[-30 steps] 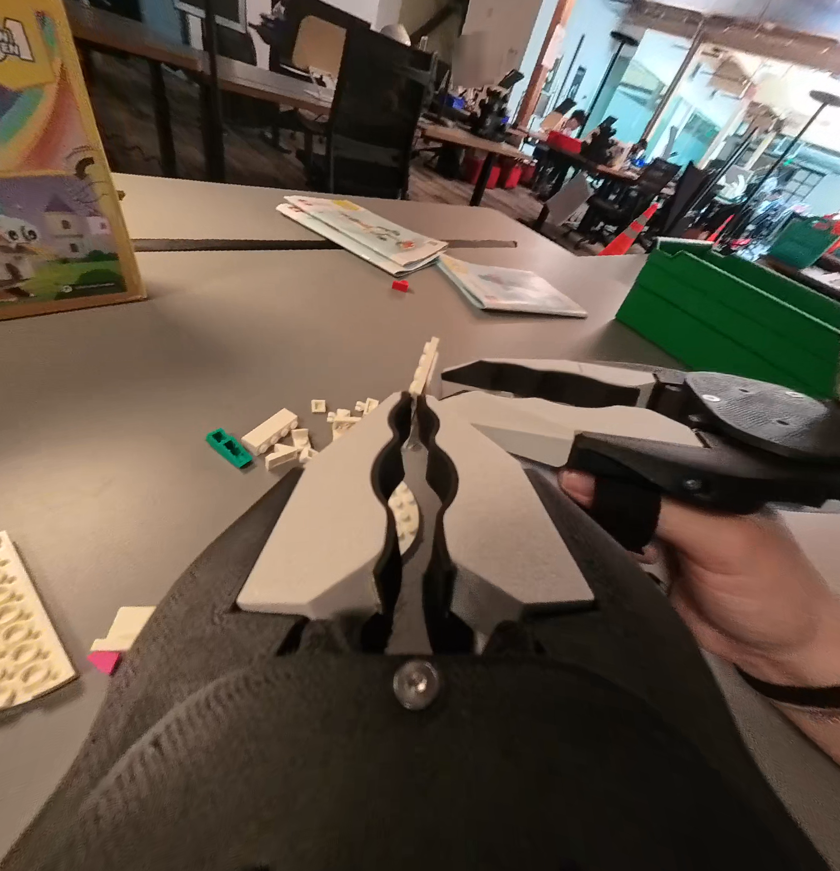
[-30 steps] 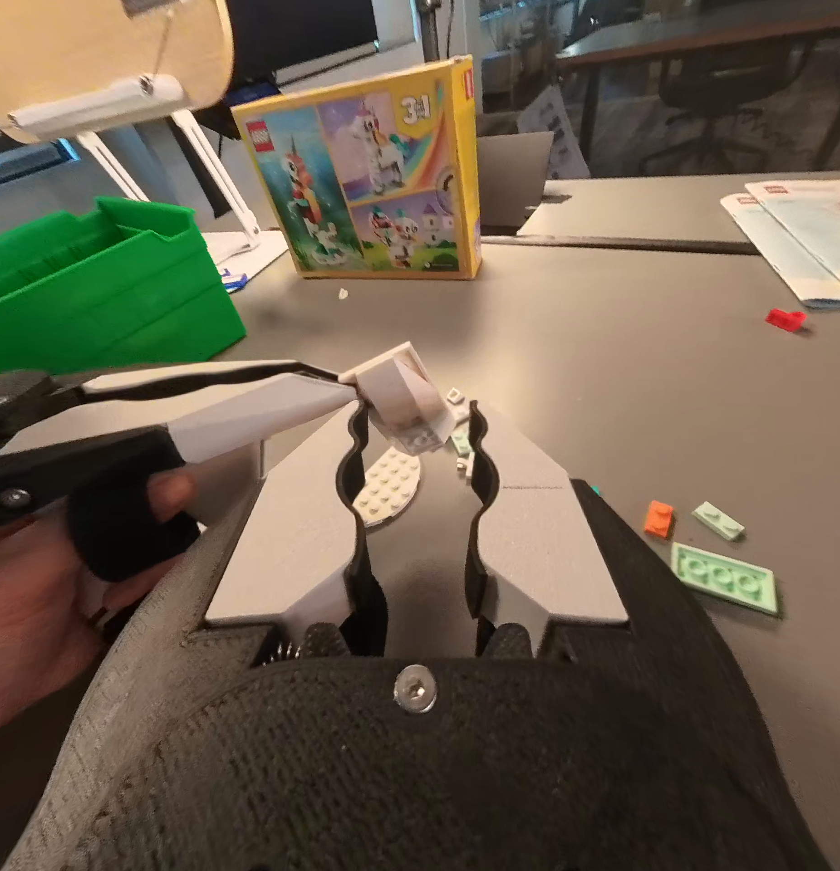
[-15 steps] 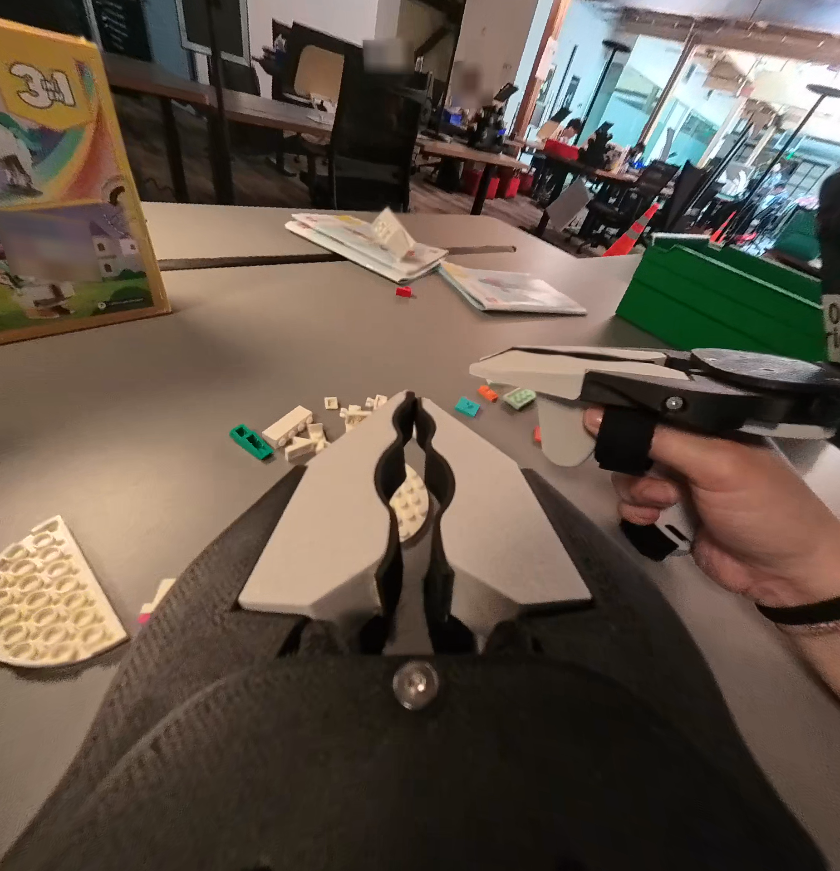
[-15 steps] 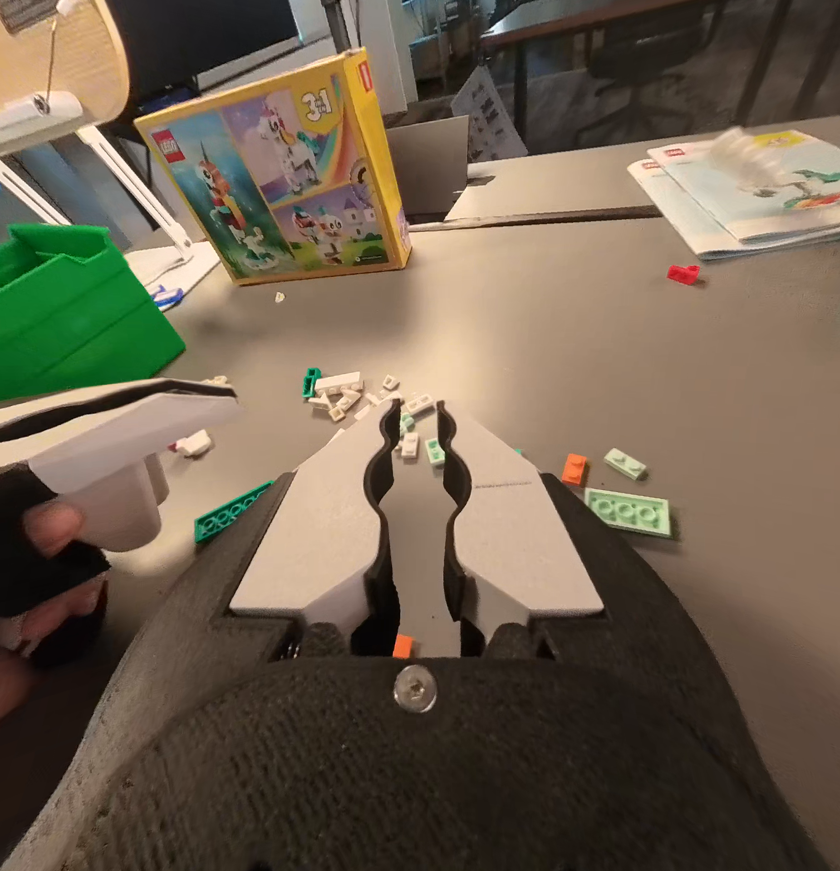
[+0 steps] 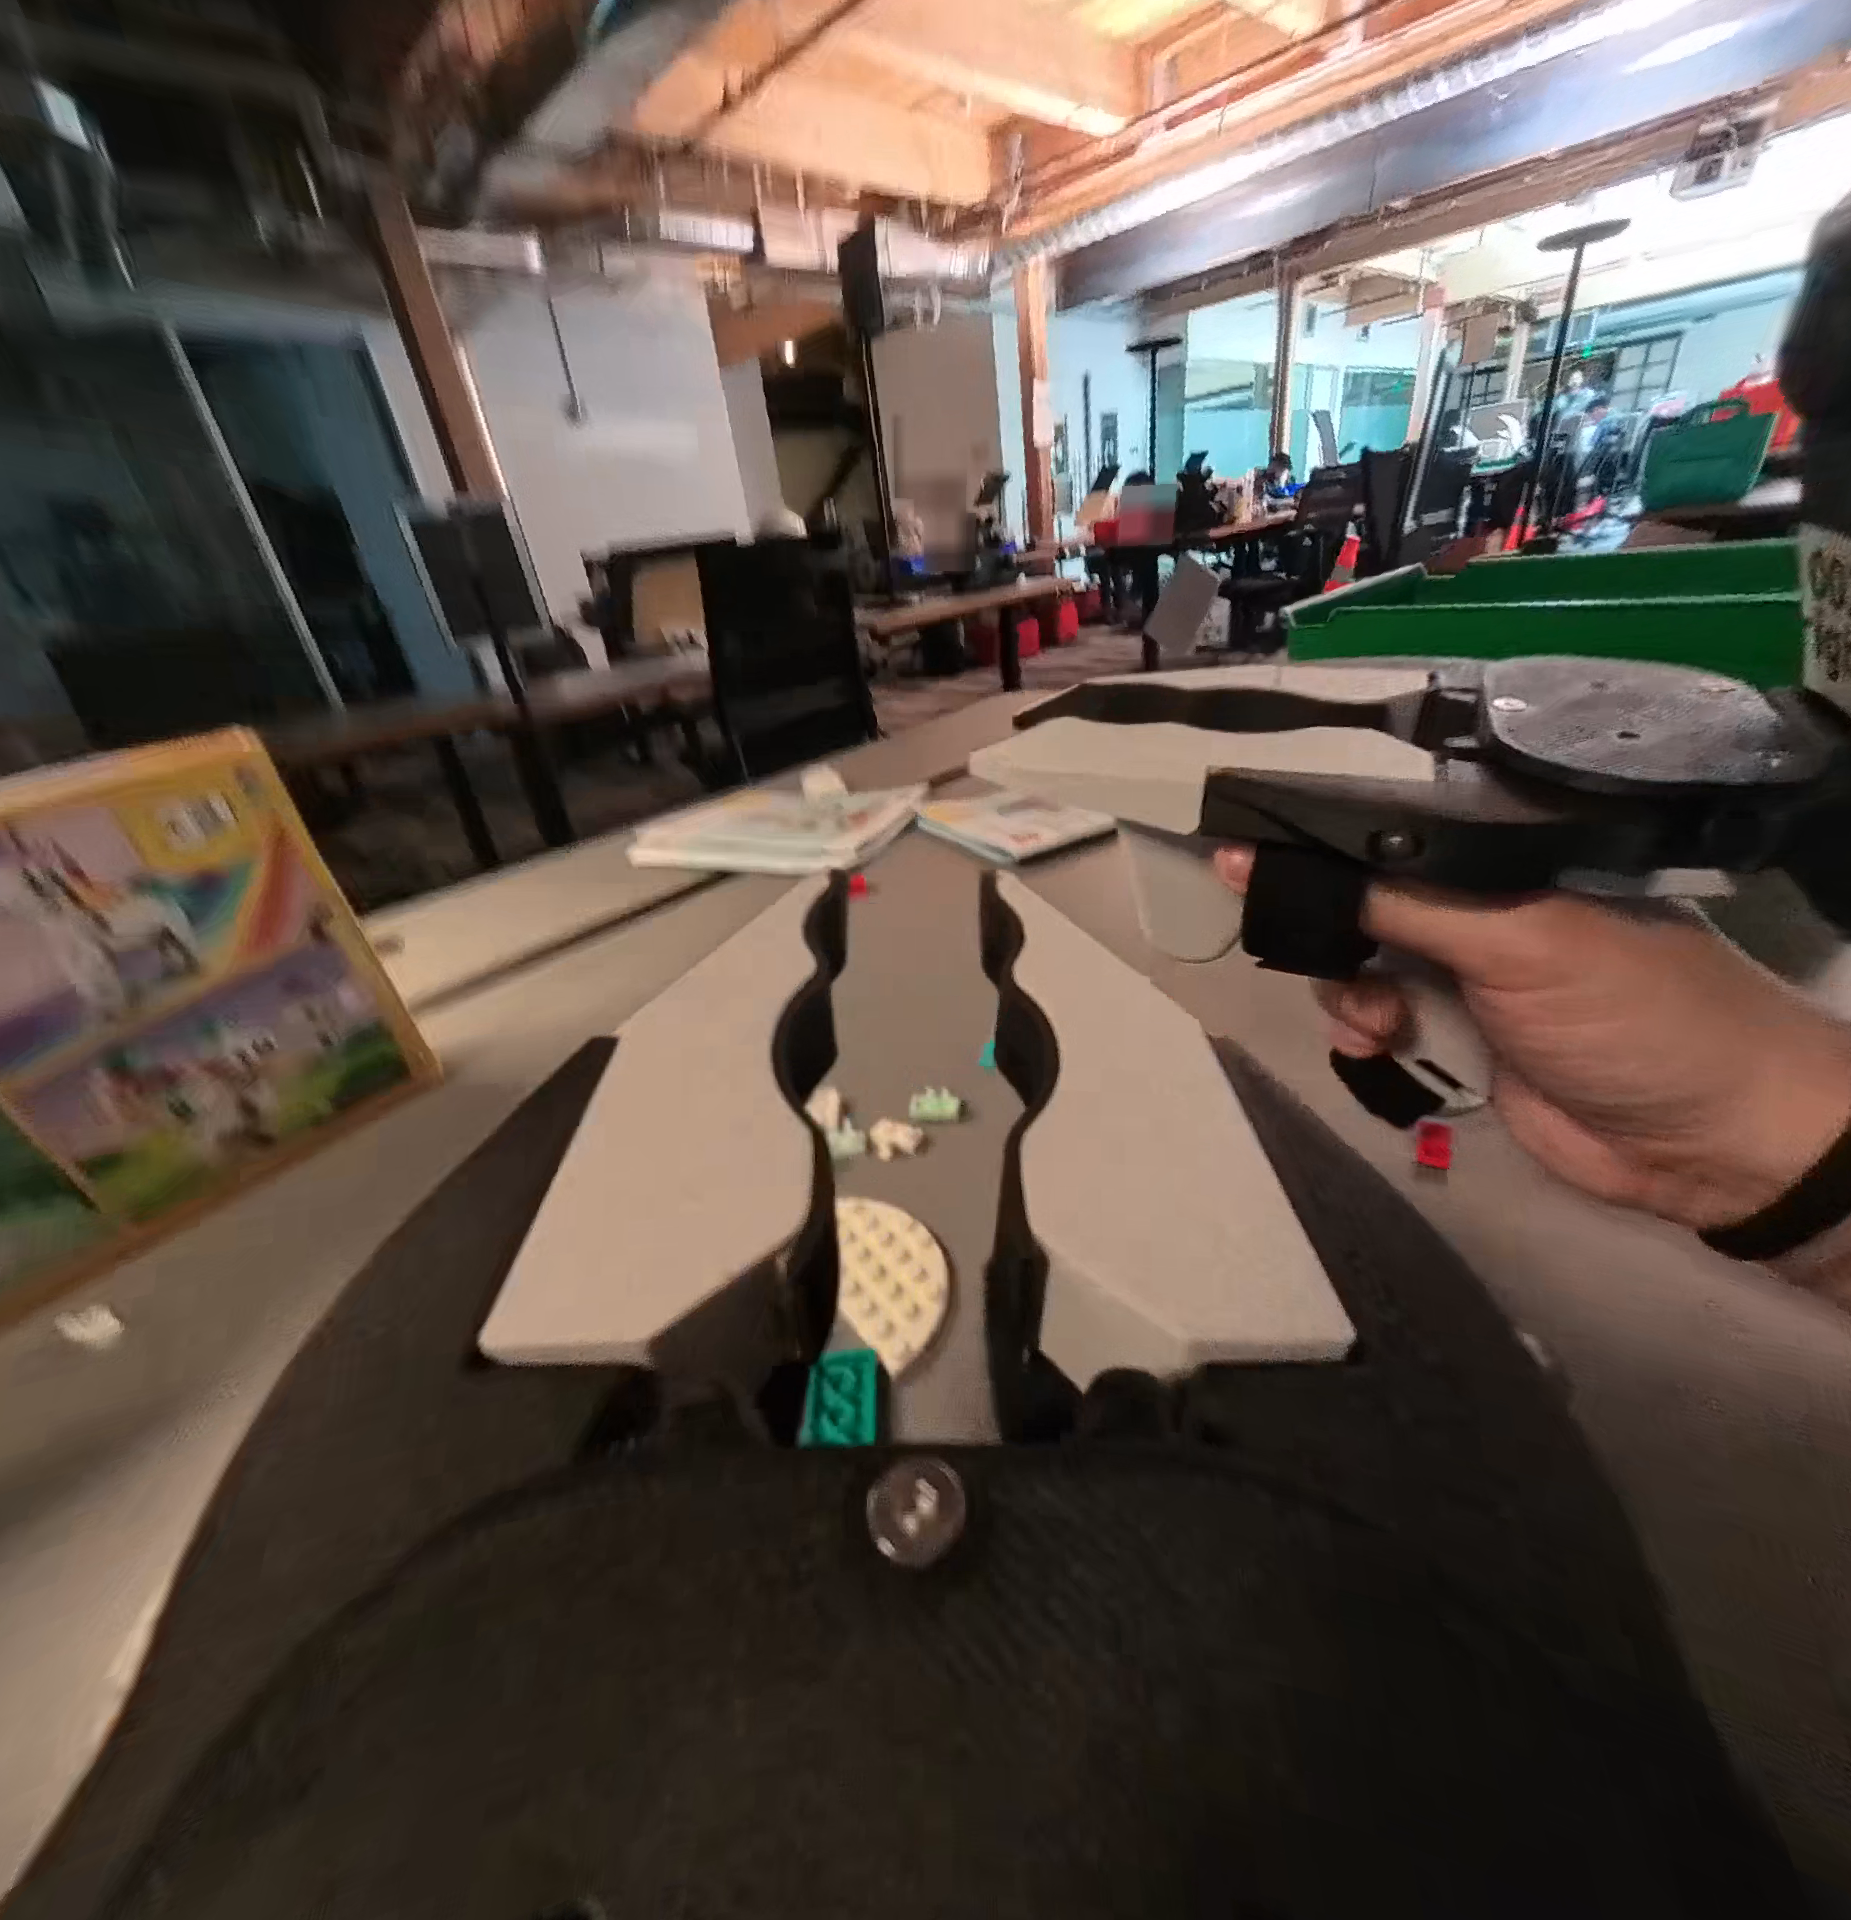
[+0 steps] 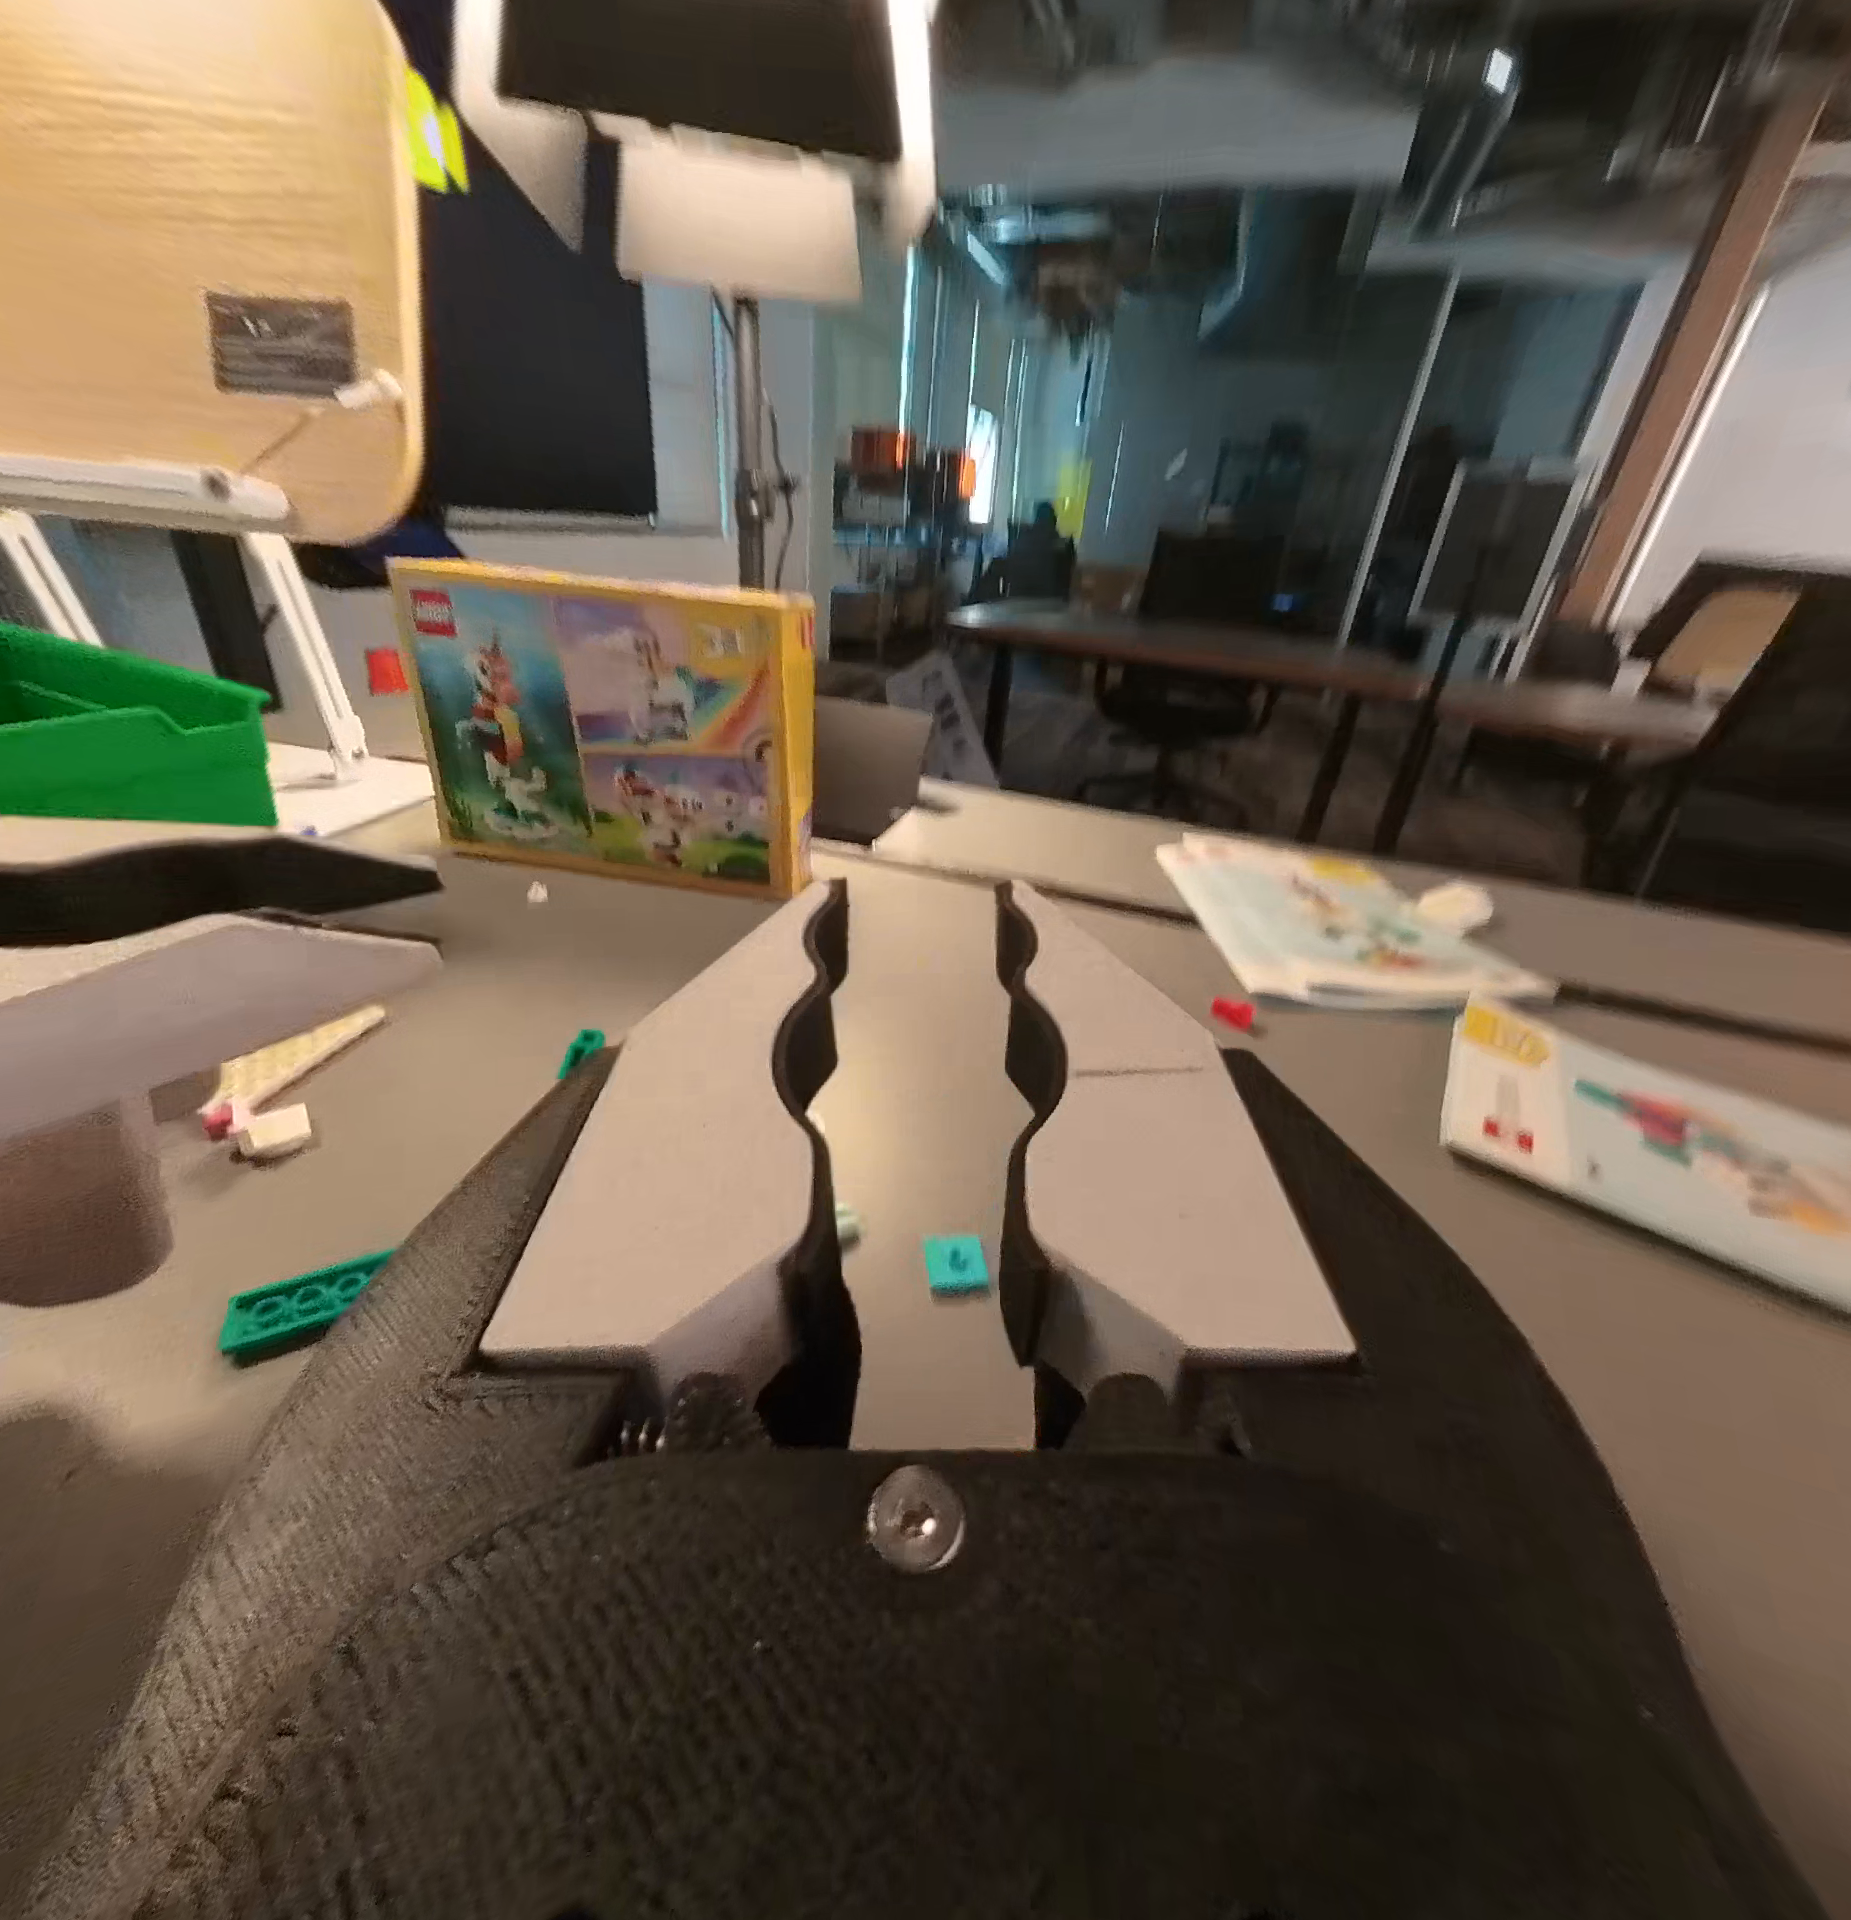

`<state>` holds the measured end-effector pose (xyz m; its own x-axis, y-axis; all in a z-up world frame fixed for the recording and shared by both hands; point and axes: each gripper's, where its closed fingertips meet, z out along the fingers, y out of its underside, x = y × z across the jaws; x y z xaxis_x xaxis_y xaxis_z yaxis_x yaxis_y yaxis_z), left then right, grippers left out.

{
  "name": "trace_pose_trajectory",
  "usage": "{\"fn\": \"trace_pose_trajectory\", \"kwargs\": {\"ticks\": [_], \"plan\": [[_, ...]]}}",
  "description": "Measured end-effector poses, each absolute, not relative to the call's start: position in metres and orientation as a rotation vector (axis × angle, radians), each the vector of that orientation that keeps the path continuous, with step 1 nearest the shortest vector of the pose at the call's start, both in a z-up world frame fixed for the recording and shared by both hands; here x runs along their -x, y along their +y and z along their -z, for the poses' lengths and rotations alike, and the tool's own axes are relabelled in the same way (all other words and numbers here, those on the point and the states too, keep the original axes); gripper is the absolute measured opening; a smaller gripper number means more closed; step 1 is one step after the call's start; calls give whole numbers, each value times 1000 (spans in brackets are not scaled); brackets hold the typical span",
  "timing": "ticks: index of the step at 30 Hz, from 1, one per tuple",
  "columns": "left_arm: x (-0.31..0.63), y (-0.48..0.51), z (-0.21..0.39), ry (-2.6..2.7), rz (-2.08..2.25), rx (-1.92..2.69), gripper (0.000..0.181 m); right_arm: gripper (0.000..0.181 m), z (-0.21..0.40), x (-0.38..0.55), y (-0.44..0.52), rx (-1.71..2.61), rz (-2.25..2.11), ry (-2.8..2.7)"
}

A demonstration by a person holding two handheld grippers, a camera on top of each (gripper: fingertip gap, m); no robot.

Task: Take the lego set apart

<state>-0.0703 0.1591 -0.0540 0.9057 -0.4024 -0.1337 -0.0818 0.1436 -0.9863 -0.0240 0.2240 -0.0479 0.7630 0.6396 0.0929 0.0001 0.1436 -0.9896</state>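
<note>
The lego set lies in loose pieces on the grey table [image 5: 609, 997]. My left gripper [image 5: 910, 894] is open and empty above the table. Between its fingers I see a white round plate [image 5: 885, 1283], a green brick [image 5: 841, 1403] and small white and mint pieces [image 5: 879, 1122] on the table below. My right gripper [image 6: 921, 894] is open and empty, over a small teal tile [image 6: 957, 1262]. The right gripper [image 5: 1004, 740] also shows in the left wrist view, held by a hand. The left gripper [image 6: 435, 920] shows at the left of the right wrist view.
The yellow lego box [image 6: 609, 727] stands at the back. Instruction booklets [image 6: 1336, 935] and another booklet [image 6: 1669, 1132] lie to the right. A green bin [image 6: 110, 738] stands at the far left. A green plate [image 6: 297, 1314], a white plate [image 6: 297, 1049] and a red piece [image 6: 1230, 1010] lie scattered. Some 9 cm of space lies between my two pairs of fingers. About 11 cm separates my right fingertips from the small teal tile [image 6: 957, 1262].
The left gripper has let go of the white plate it held and has opened. The right gripper has drawn back and opened wider. Both views have tilted upward.
</note>
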Motion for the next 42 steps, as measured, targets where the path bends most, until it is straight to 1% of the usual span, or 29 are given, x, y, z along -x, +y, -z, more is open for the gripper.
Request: {"fn": "trace_pose_trajectory", "kwargs": {"ticks": [1, 5, 7, 9, 11, 12, 13, 15, 16, 20, 25, 33, 42], "plan": [[69, 155, 48, 453, 176, 1355, 28, 29, 40, 24, 219, 1308, -499, -574], [73, 133, 22, 543, -134, 1089, 52, 37, 22, 20, 199, 1118, -429, -556], [73, 124, 16, 540, -170, 1029, 76, 44, 23, 18, 192, 1108, -418, -561], [72, 111, 11, 499, -133, 1019, 103, 57, 15, 12, 174, 1107, -481, -575], [71, 87, 1, 437, -89, 969, 131, 60, 5, 4, 147, 1077, -533, -646], [70, 70, -5, 410, -74, 929, 140, 62, 4, -1, 130, 1076, -555, -710], [69, 50, -12, 388, -61, 894, 144, 63, 5, -7, 113, 1091, -584, -787], [67, 3, -23, 349, -32, 835, 147, 66, 11, -27, 79, 1122, -624, -897], [67, -21, -25, 329, -35, 814, 145, 69, 12, -42, 64, 1123, -625, -917], [82, -100, -25, 174, -47, 827, 142, 69, 31, -93, 18, 1181, -617, -941], [113, -158, 0, 40, -177, 956, 137, 68, 64, -123, -22, 1267, -672, -926], [172, -209, 37, -110, -318, 1104, 140, 66, 132, -89, -82, 1326, -735, -1268], [195, -251, 107, -184, -347, 1278, 140, 64, 185, -51, -111, 1364, -892, -1395]]}}
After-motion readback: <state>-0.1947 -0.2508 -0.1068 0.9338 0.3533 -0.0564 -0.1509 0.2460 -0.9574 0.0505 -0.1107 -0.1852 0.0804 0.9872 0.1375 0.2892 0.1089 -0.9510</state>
